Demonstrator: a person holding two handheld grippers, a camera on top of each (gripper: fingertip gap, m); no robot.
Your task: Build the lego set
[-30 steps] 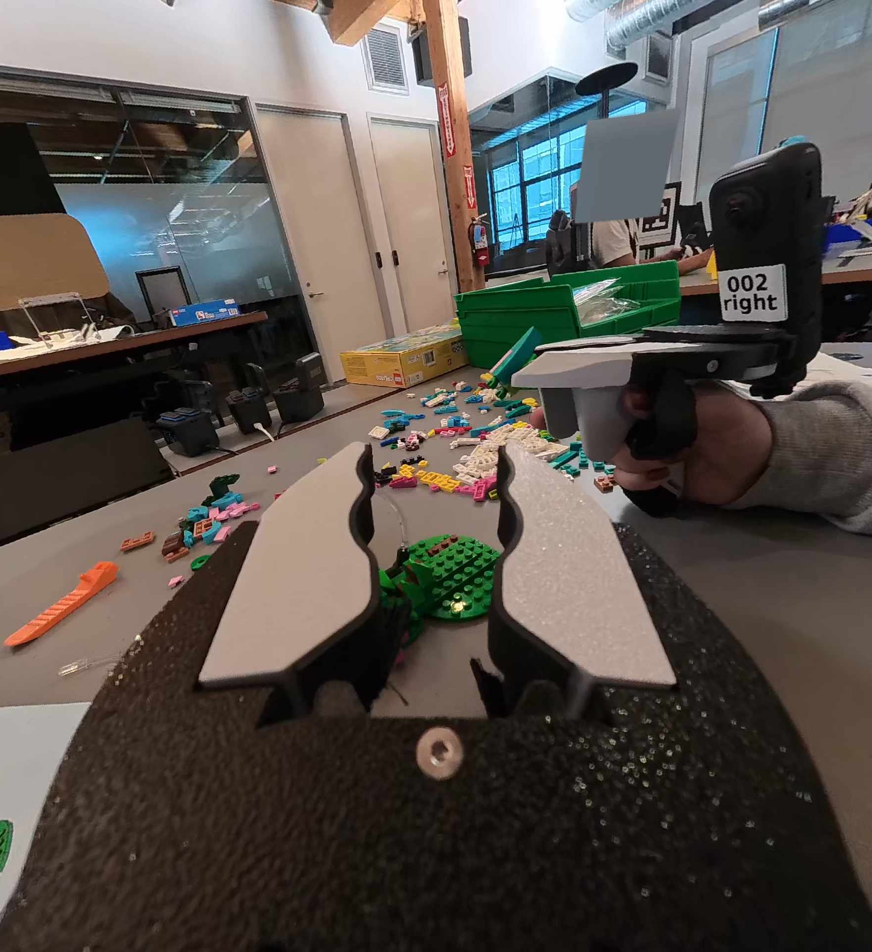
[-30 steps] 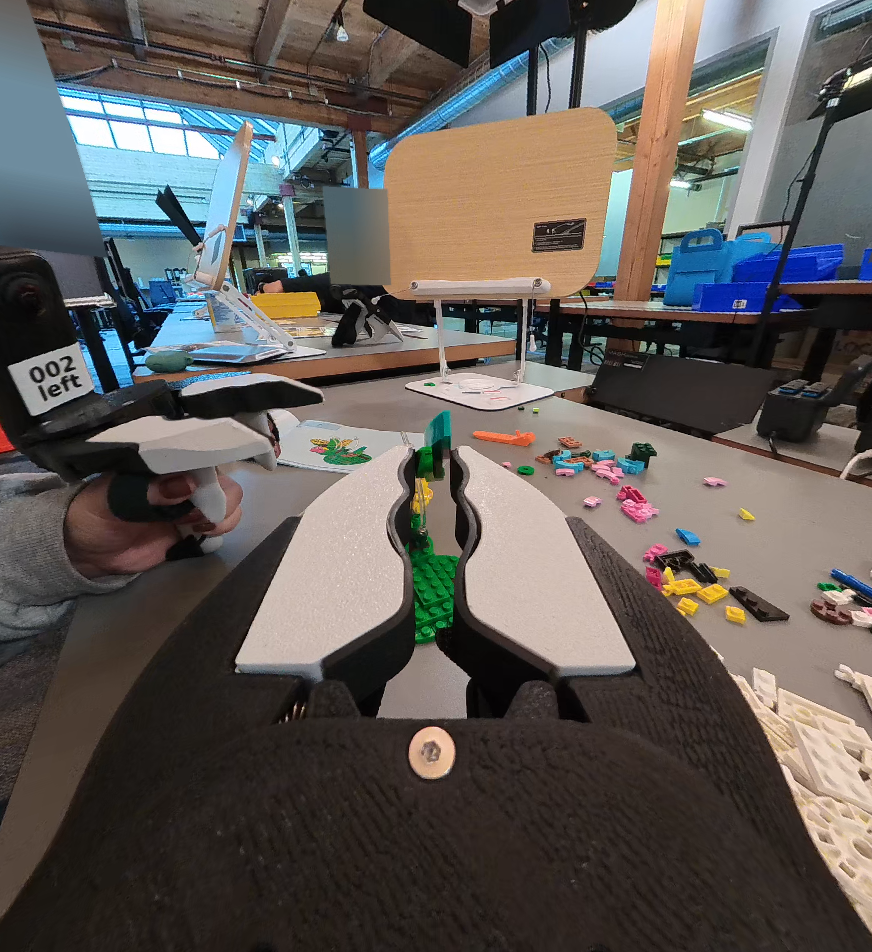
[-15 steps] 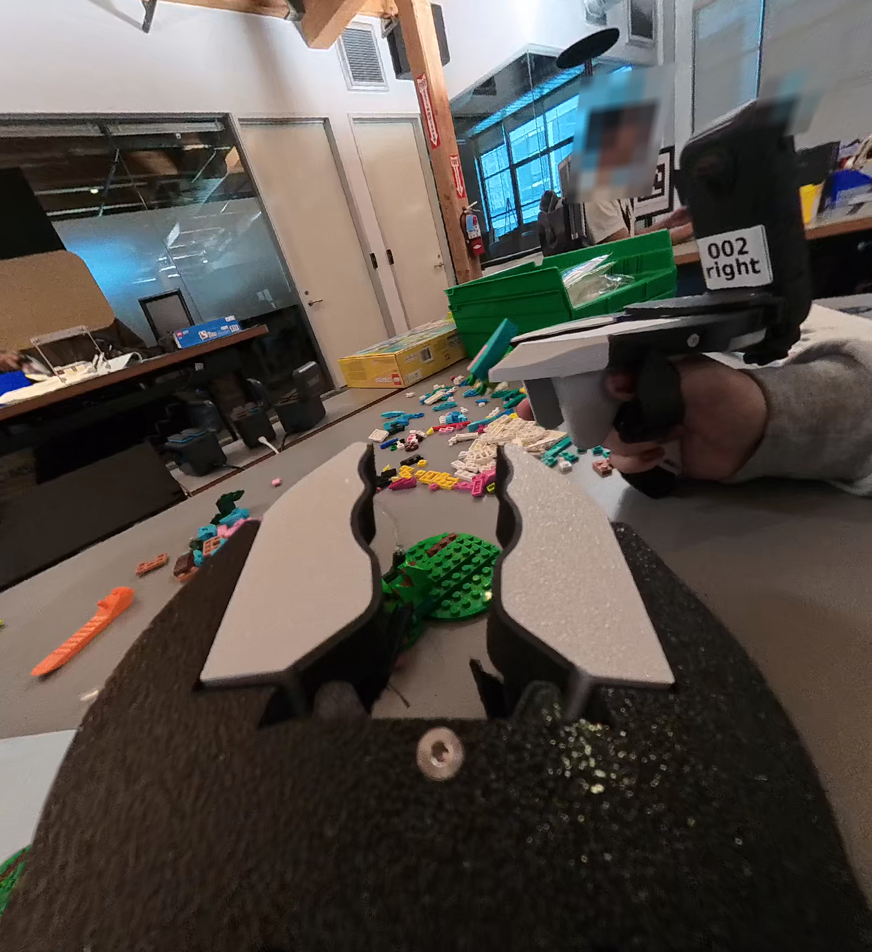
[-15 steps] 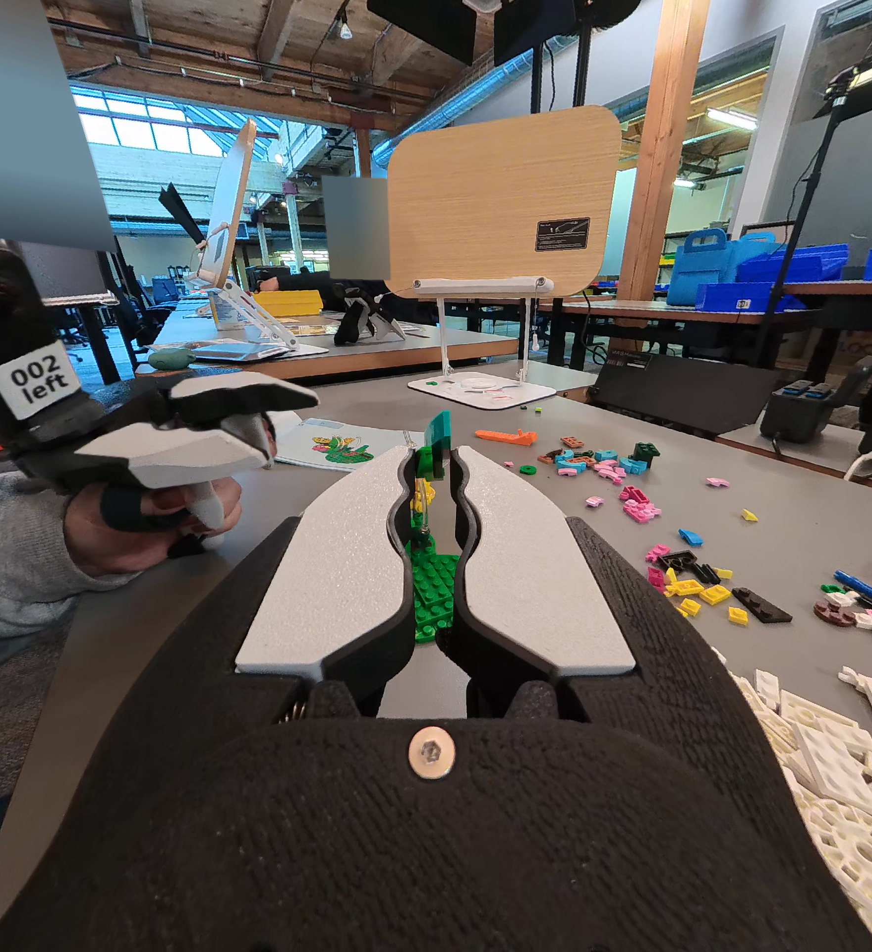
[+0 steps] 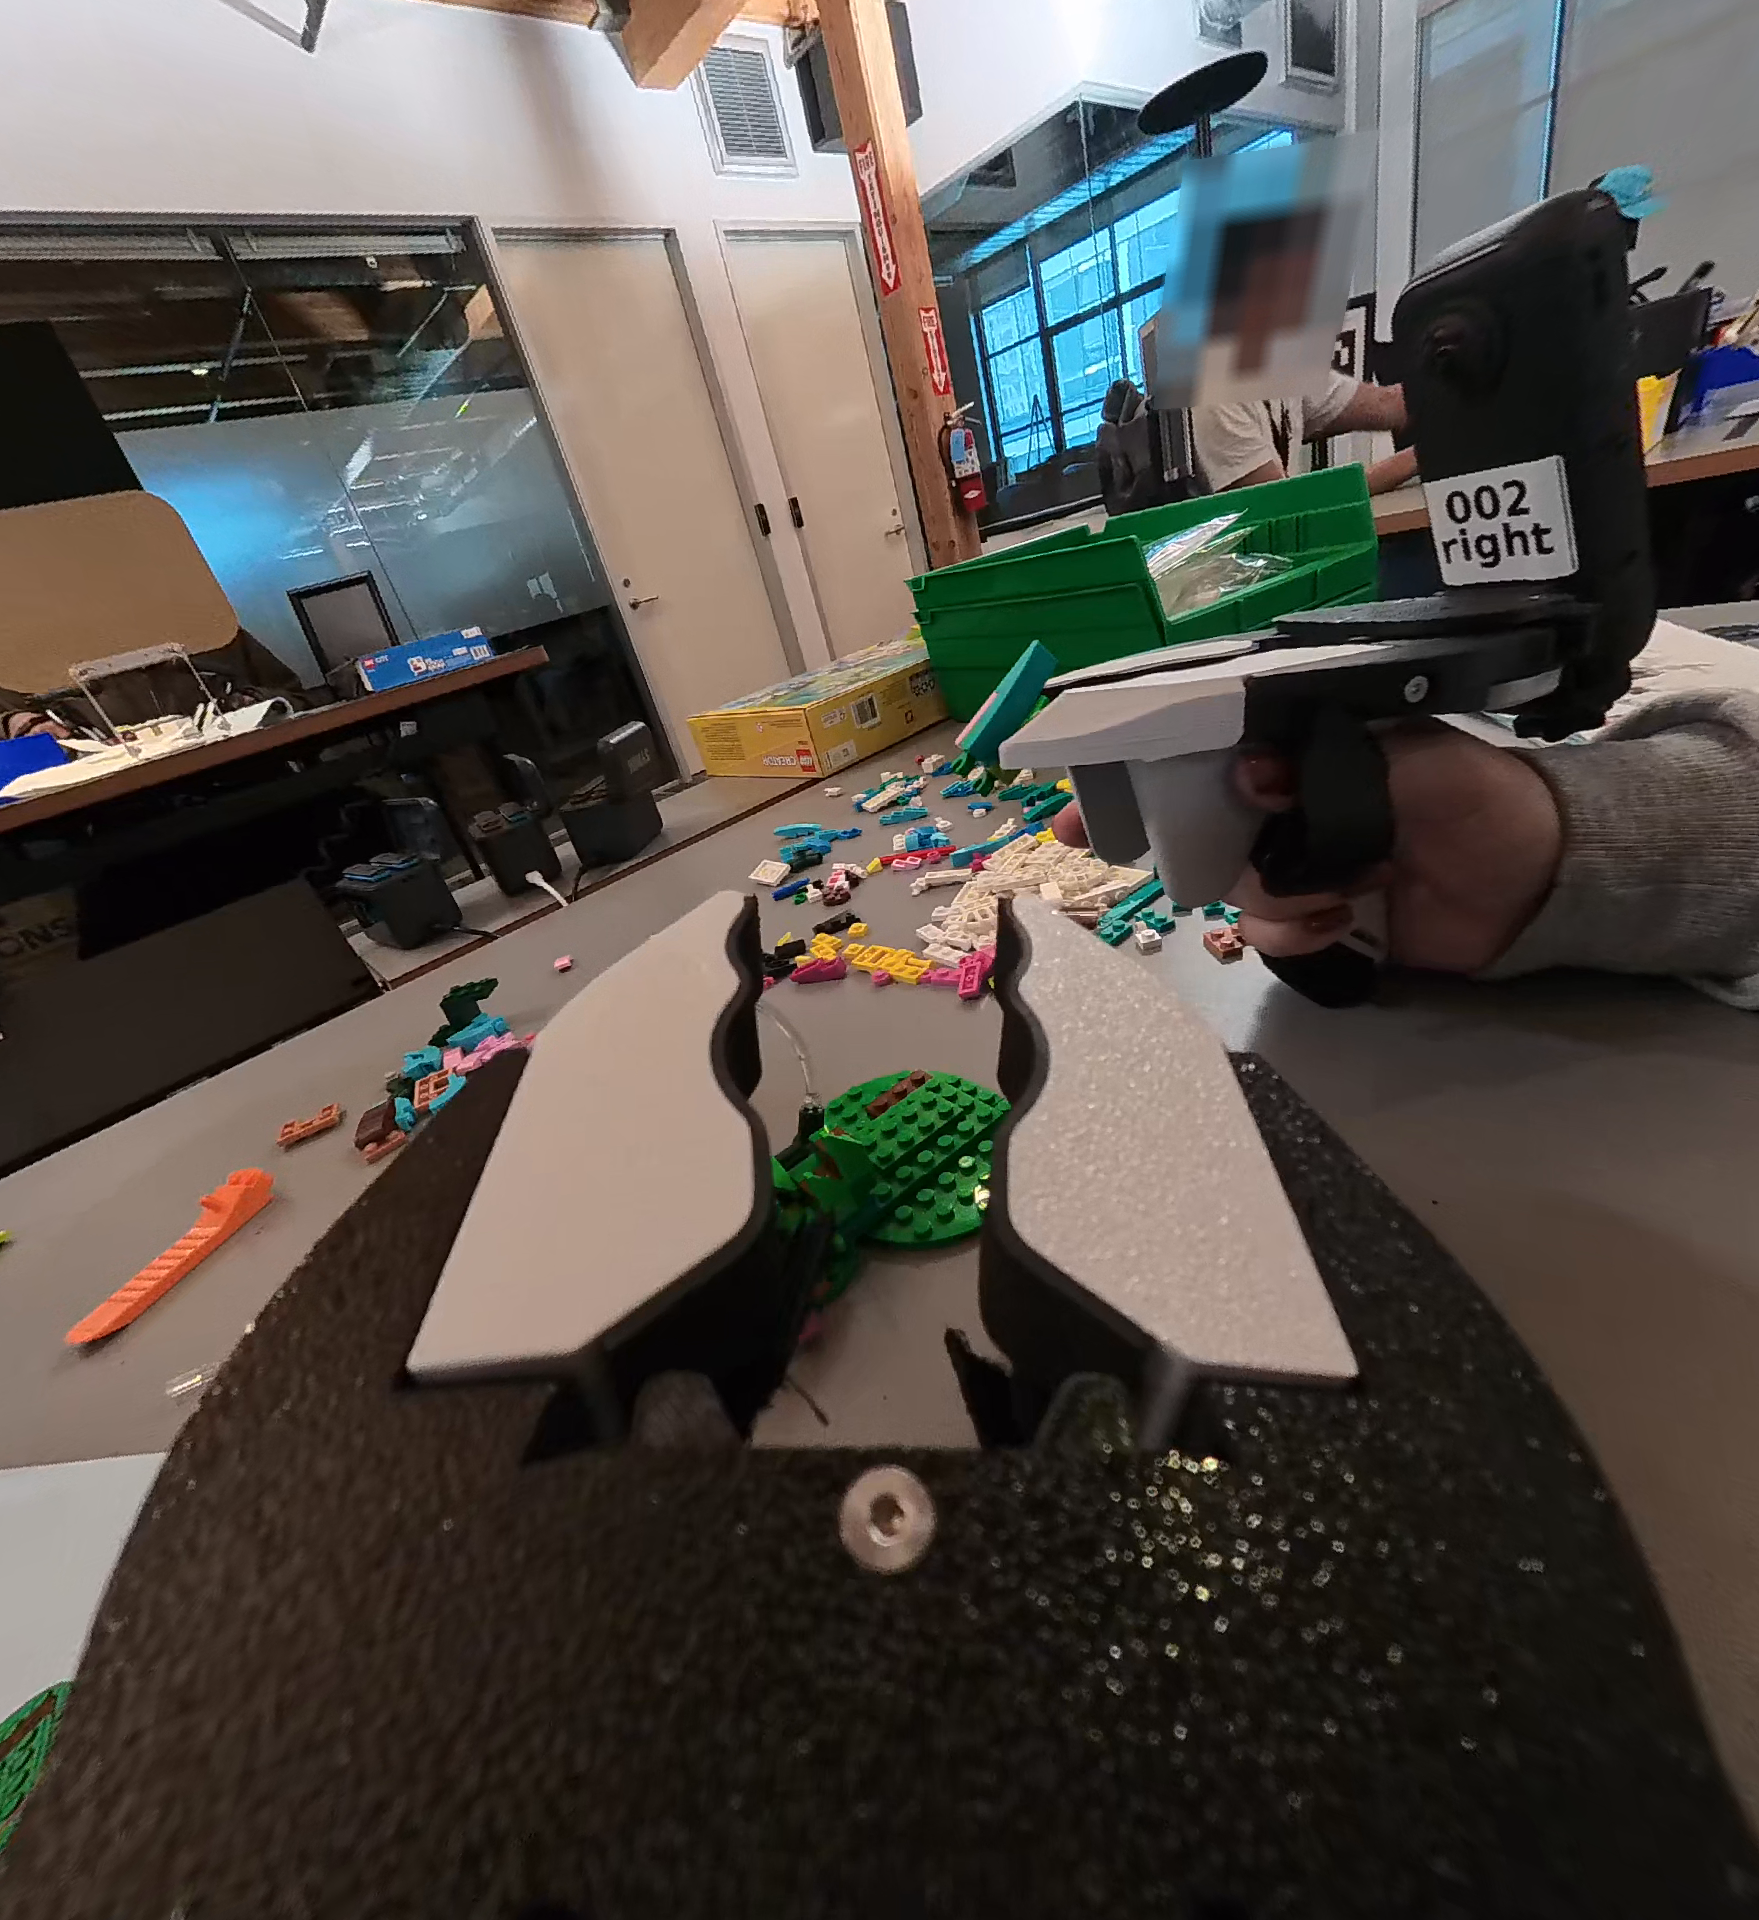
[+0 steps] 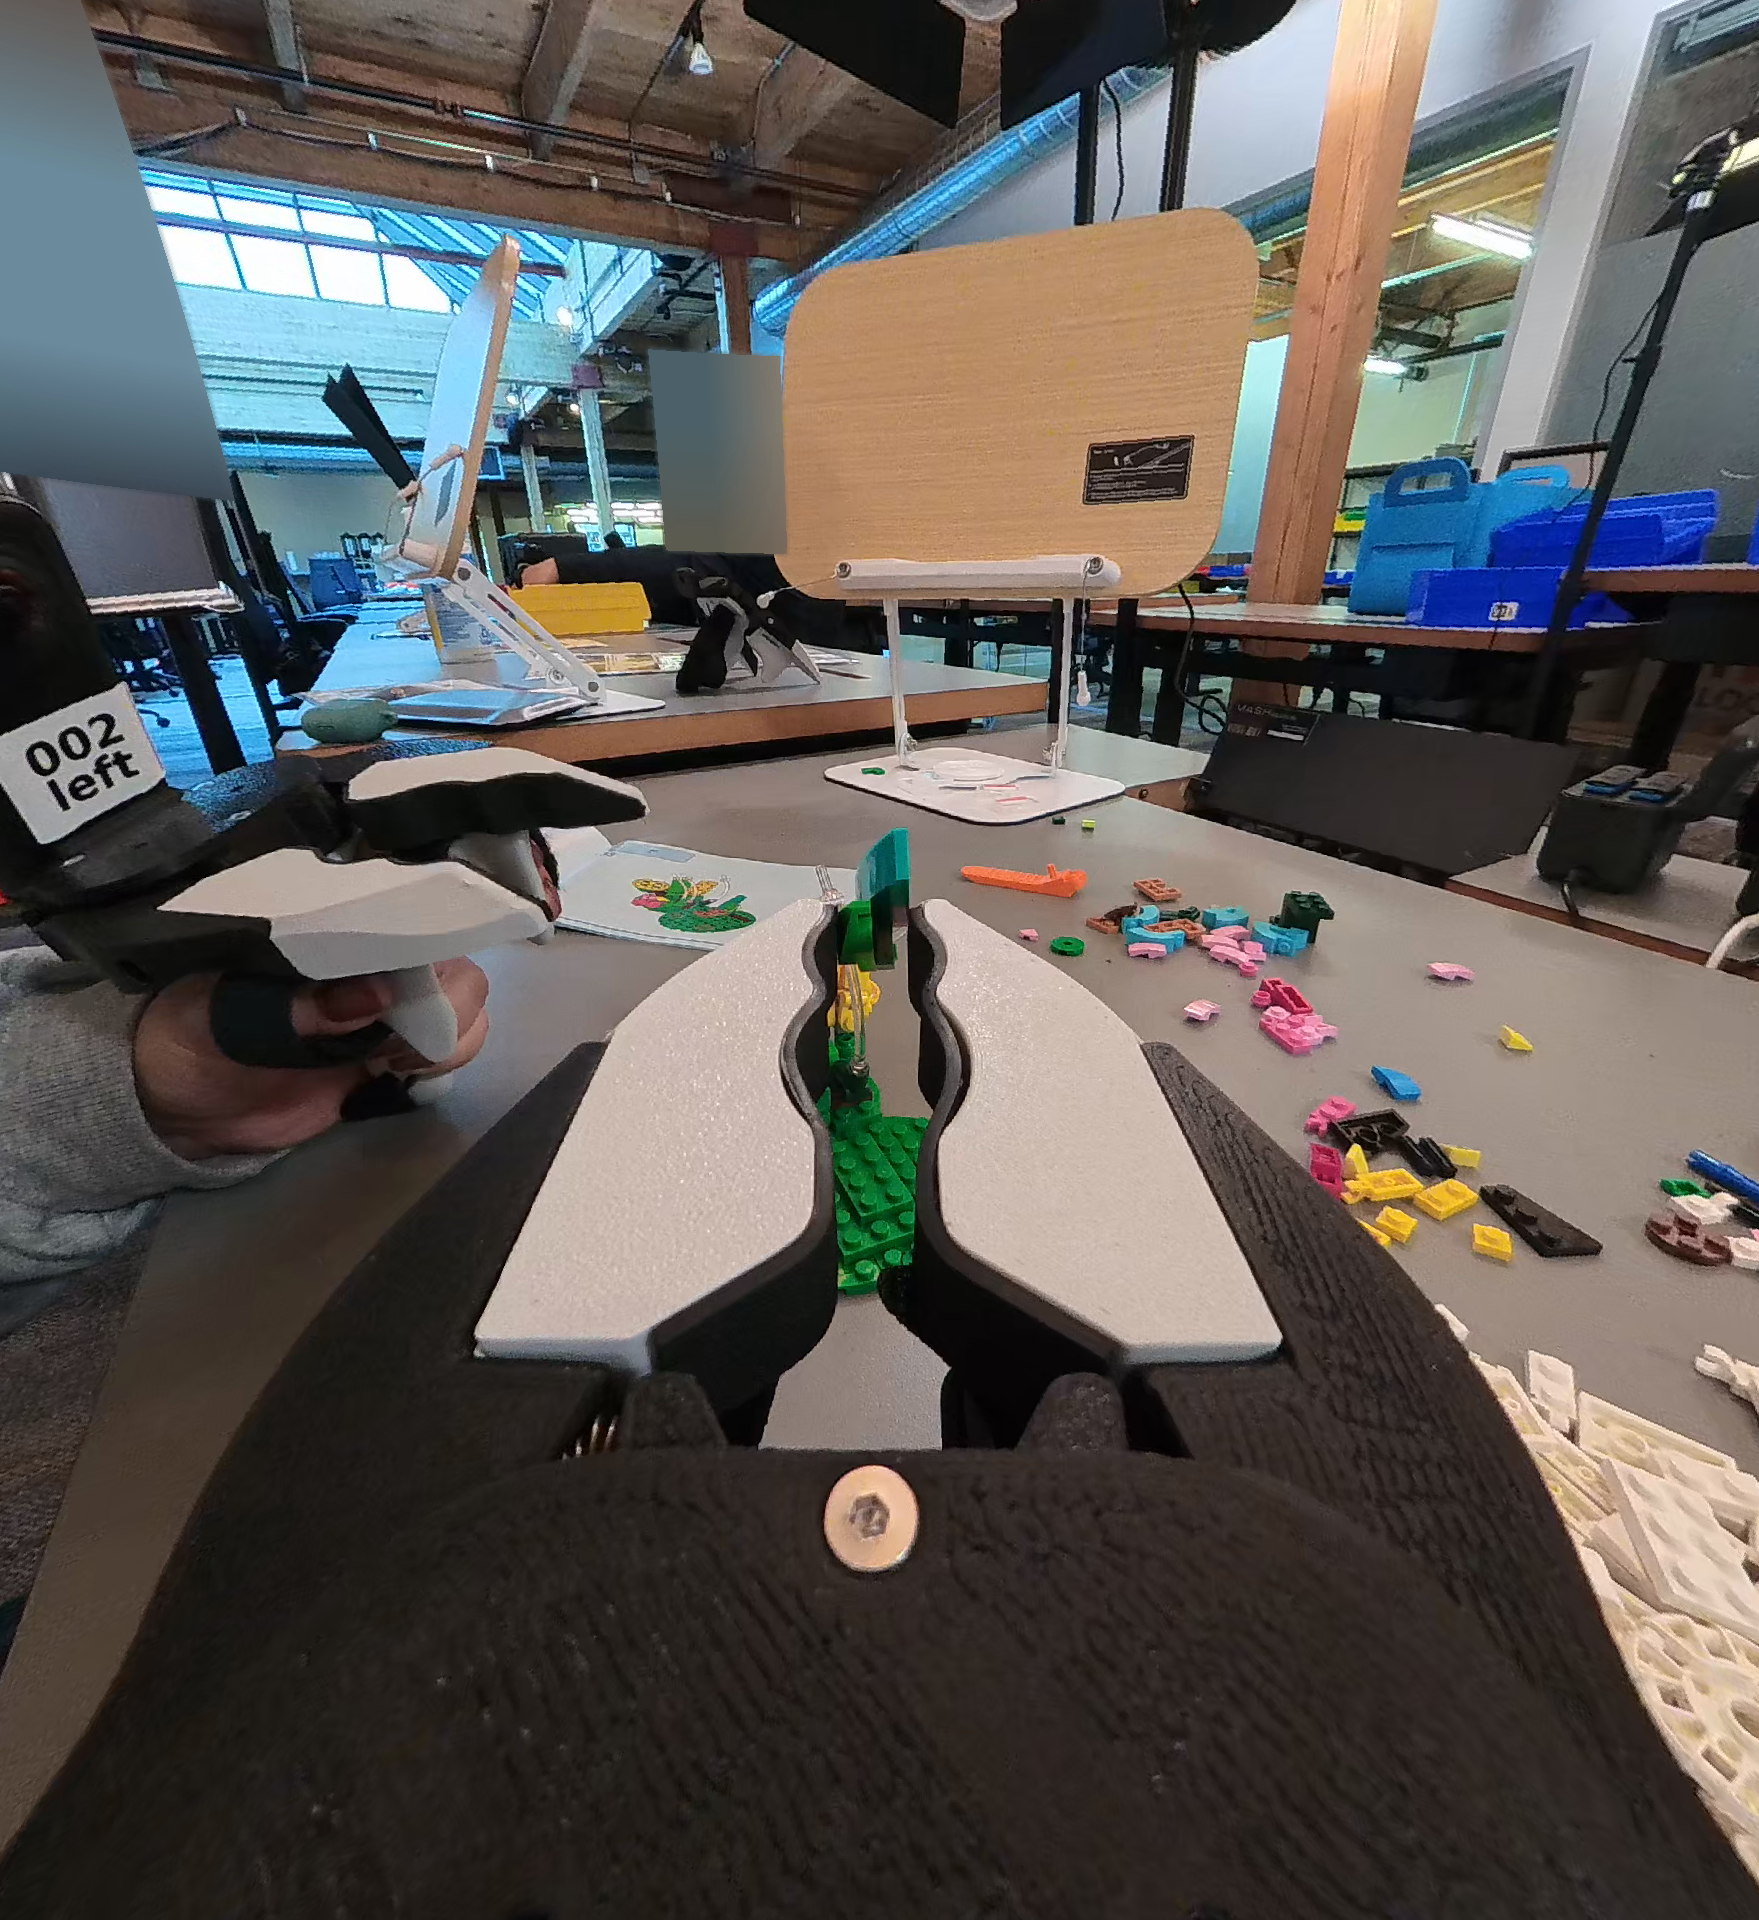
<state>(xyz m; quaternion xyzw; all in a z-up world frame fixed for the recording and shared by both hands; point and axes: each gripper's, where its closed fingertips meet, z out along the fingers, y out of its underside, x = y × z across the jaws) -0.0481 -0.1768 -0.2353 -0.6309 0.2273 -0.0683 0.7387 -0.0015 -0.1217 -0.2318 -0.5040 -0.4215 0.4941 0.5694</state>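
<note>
A: Fingers first. How do they stand on the left gripper (image 5: 870, 935)?

B: Apart, with nothing pressed between them. Under the gap sits a round green studded plate (image 5: 922, 1153) with small brown pieces on it, lying on the grey table (image 5: 1477, 1143). It is part of a small brick plant model, and the pads do not touch it.

A: And the right gripper (image 6: 870, 920)?

B: Its fingers are drawn close and clamp a small brick piece, teal on top and green below (image 6: 880, 899), right at the tips. In the left wrist view that teal piece (image 5: 1005, 691) juts out past the tips. Below it, between the fingers, a yellow flower part and a clear thin rod (image 6: 854, 1013) stand on the green plate (image 6: 880, 1174); I cannot tell whether the held piece is joined to them.

A: What lies around?

B: An orange brick-separator tool (image 6: 1026, 880) towards the far edge of the table, loose pink, blue and yellow bricks (image 6: 1290, 1023) to the right side, a heap of white pieces (image 6: 1685, 1538) at the near right corner. An open instruction booklet (image 6: 677, 894) lies on the left part, near the left gripper. A wooden board on a white stand (image 6: 1010, 416) sits at the far edge.
</note>
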